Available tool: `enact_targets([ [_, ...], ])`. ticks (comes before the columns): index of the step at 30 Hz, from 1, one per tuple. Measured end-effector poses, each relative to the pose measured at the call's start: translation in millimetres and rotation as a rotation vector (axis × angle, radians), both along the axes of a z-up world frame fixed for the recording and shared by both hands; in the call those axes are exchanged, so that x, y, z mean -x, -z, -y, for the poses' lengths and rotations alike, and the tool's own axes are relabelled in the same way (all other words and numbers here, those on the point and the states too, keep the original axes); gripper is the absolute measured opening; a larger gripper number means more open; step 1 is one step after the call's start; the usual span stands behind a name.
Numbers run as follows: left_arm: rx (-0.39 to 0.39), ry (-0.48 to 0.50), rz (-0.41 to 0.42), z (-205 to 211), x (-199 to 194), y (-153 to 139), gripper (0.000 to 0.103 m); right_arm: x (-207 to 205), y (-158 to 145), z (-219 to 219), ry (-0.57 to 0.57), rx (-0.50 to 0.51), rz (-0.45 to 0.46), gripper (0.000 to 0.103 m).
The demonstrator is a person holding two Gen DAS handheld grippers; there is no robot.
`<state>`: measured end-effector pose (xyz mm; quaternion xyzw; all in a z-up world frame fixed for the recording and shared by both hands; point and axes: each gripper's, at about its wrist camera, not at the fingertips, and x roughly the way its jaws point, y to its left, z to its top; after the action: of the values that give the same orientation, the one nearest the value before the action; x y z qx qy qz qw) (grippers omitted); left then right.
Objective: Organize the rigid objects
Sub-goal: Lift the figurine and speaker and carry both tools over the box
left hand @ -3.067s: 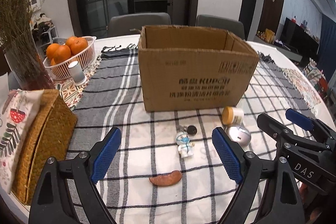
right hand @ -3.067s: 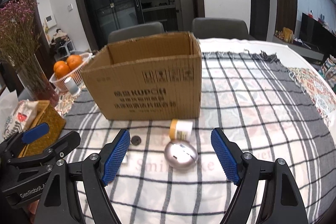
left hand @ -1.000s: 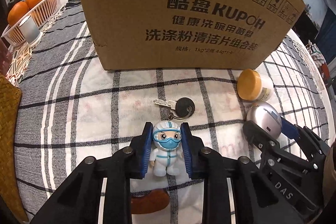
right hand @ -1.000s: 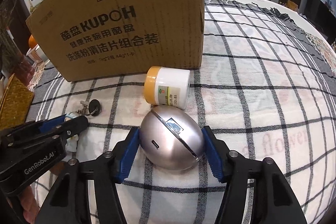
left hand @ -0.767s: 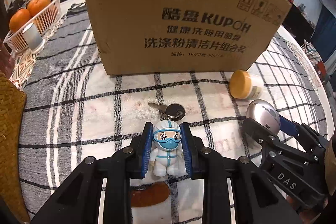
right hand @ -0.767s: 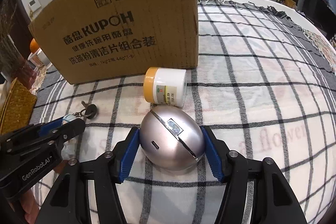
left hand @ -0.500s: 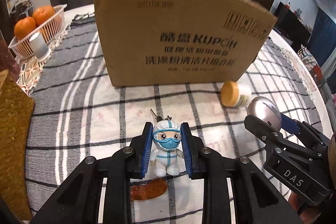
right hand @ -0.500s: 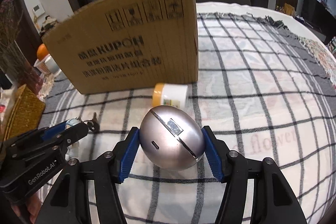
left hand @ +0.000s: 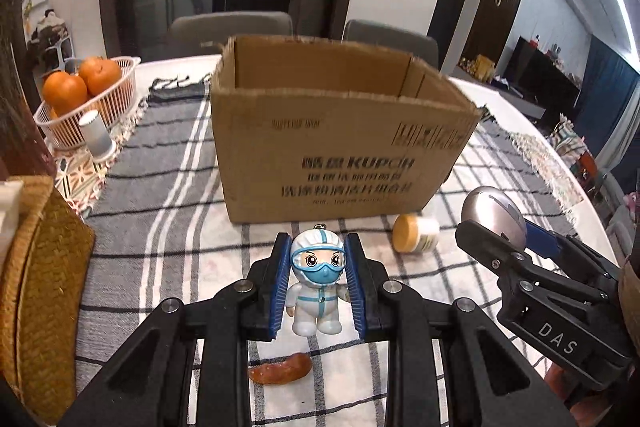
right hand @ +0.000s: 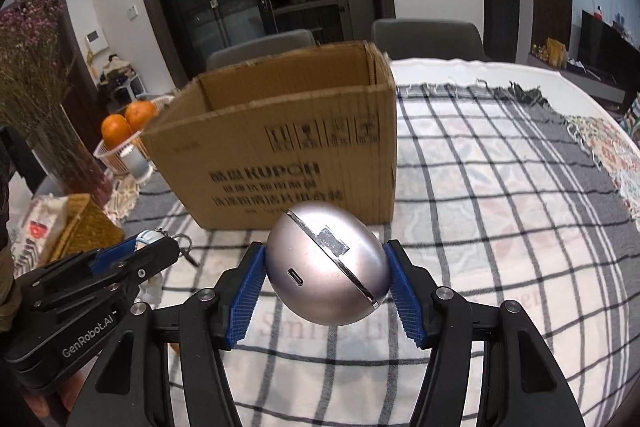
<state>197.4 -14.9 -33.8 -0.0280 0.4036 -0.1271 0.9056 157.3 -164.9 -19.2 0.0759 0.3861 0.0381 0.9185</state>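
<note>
My left gripper (left hand: 318,281) is shut on a small white-and-blue figurine keychain (left hand: 317,283) and holds it above the checked cloth, in front of the open cardboard box (left hand: 340,147). My right gripper (right hand: 326,275) is shut on a silver egg-shaped case (right hand: 326,269), lifted near the box's right front corner (right hand: 384,155). The case also shows in the left wrist view (left hand: 492,215). A white jar with an orange lid (left hand: 416,233) lies on its side by the box. The keychain's key hangs below the left gripper in the right wrist view (right hand: 186,253).
A brown curved piece (left hand: 280,373) lies on the cloth below the left gripper. A white basket of oranges (left hand: 80,99) and a small white cup (left hand: 96,137) stand at the far left. A woven box (left hand: 36,287) sits at the left edge. Chairs stand behind the table.
Both grippers closed on their objects and have risen away from the cloth and back from the box. The keychain's key left the cloth with the figurine. The box's open top has come into view.
</note>
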Motion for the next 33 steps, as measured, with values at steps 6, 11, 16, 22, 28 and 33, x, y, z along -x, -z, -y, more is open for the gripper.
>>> enact_targets([
  [6,0.026,0.008,0.046,-1,2,-21,0.027,2,-20,-1,-0.008,-0.007,0.052,0.061],
  [11,0.027,0.012,0.098,0,2,-39,0.027,3,-37,-1,-0.009,-0.017,0.092,0.061],
  [16,0.021,0.013,0.146,-2,1,-55,0.027,1,-51,-1,-0.008,-0.021,0.129,0.061],
  [22,0.027,0.012,0.203,-6,3,-74,0.027,-1,-66,-3,-0.012,-0.023,0.173,0.061],
  [28,0.025,0.014,0.264,-6,1,-95,0.027,-3,-84,-5,-0.015,-0.027,0.222,0.061],
  [33,0.024,0.01,0.3,-7,-4,-109,0.027,-8,-97,-6,-0.018,-0.023,0.254,0.061],
])
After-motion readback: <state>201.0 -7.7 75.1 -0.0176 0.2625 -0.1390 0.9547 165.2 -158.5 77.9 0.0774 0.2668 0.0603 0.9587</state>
